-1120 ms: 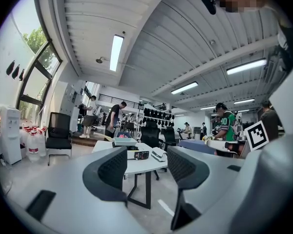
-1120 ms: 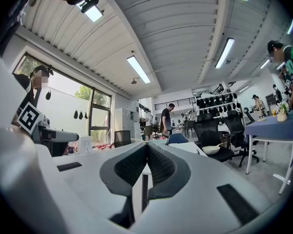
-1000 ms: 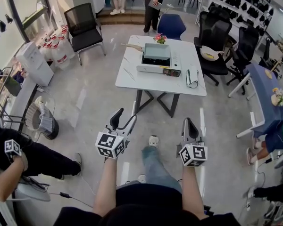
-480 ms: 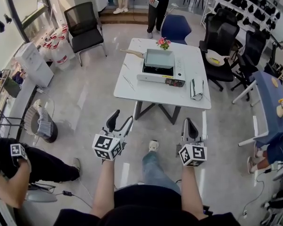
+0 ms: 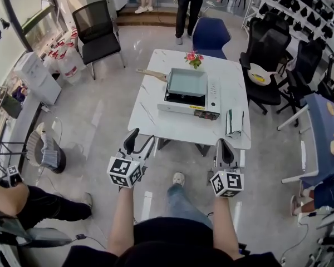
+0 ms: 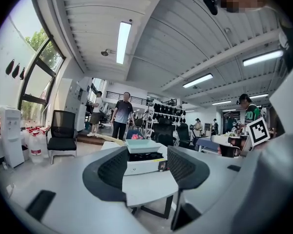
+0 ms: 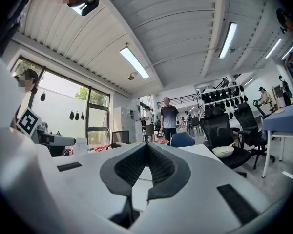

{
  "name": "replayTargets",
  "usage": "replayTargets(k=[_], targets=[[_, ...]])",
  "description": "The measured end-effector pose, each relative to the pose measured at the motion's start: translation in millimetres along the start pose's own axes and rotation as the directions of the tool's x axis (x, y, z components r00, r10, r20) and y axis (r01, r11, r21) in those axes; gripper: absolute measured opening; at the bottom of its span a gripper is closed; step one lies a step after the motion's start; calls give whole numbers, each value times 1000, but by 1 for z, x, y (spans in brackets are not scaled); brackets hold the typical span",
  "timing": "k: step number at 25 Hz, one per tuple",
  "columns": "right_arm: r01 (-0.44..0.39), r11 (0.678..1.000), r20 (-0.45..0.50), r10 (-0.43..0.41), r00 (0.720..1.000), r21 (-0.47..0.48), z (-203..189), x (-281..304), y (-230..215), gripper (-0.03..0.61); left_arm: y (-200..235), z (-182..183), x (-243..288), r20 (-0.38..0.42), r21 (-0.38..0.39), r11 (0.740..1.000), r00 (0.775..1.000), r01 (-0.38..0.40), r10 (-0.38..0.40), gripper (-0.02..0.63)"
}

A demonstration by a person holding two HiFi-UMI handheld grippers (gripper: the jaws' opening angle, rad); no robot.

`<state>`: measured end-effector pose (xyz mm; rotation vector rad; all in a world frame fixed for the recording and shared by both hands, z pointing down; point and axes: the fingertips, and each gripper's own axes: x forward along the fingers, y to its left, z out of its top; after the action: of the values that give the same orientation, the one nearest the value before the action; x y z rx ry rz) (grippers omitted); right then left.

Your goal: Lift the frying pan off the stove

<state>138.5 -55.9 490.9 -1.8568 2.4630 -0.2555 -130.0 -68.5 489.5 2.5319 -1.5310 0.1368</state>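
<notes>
- Head view: the frying pan [image 5: 187, 82] is a pale, square-sided pan that sits on the stove [image 5: 183, 105] at the middle of the white worktop [image 5: 150, 117]. Its wooden handle [image 5: 151, 74] projects toward the left edge, probably the access point for a grip.
- Head view: the left tool [image 5: 140, 141] and right tool [image 5: 224, 149] are held side by side ahead of the body. They are near the worktop's front edge and well short of the pan, so the lift is judged not yet begun.
- Left gripper view: the jaws stand wide apart with nothing between the pads. Pan and stove appear far off in the gap, so this tool is aimed at the target and ready to close.
- Right gripper view: the jaw tips meet, gripping nothing — likely a support role only.
</notes>
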Motion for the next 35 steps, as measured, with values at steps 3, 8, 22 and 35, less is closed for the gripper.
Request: replayTargets(k=[3, 8, 22, 35], targets=[[-20, 1000, 4, 20, 1000, 3, 8, 48, -15, 2, 20, 9, 40, -2, 2, 1000, 1000, -21, 21, 256], [-55, 999, 3, 55, 998, 1, 19, 138, -43, 2, 58, 20, 117, 4, -5, 999, 999, -54, 54, 258], [-108, 994, 1, 108, 994, 16, 32, 254, -79, 3, 97, 38, 214, 3, 24, 996, 997, -81, 81, 264], [-75, 997, -10, 76, 997, 25, 41, 275, -85, 3, 125, 64, 250, -71, 137, 991, 997, 0, 10, 267]])
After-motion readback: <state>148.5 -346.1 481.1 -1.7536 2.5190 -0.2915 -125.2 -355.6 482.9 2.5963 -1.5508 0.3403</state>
